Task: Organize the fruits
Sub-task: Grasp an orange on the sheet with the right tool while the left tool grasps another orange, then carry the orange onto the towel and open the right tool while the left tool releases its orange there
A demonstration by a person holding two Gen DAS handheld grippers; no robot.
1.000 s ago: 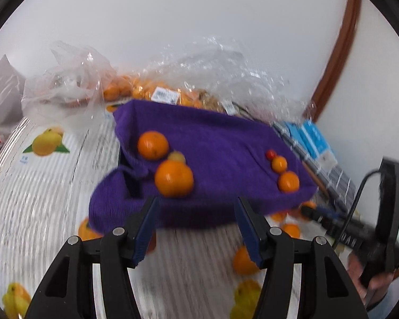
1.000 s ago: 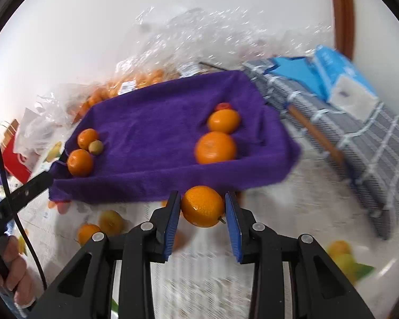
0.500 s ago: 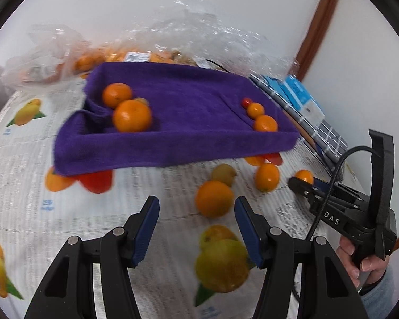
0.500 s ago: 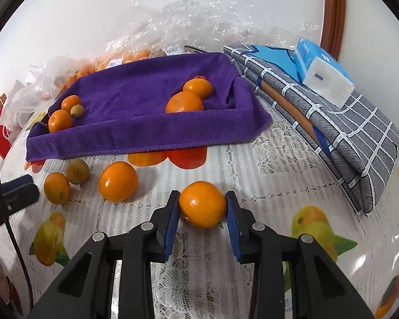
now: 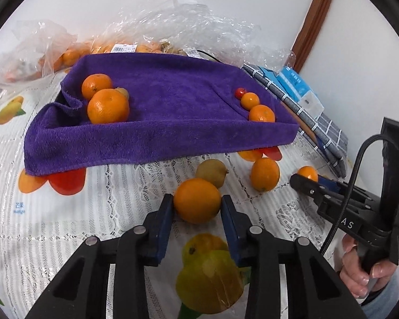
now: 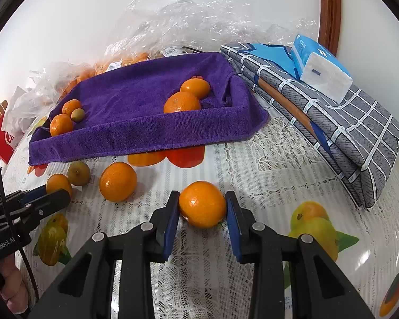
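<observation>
1. We see the left gripper (image 5: 196, 214) closing its jaws on an orange (image 5: 197, 200) that sits on the lace tablecloth (image 5: 98, 212); the blue pads appear to touch both sides of the fruit.
2. The right gripper (image 6: 202, 216) is clamped on a second orange (image 6: 202, 204), low over the cloth near the table's front.
3. The goal, we judge, is the purple towel-lined tray (image 5: 157, 133) at the far side, which already holds oranges in its left and right corners.
4. A greenish fruit (image 5: 211, 172) lies just behind the left orange, and a small orange (image 5: 264, 174) lies to its right.
5. To do this step well, we would seat the pads across the orange's widest part, lift straight up clear of the neighbours, then clear the tray's near wall.
</observation>
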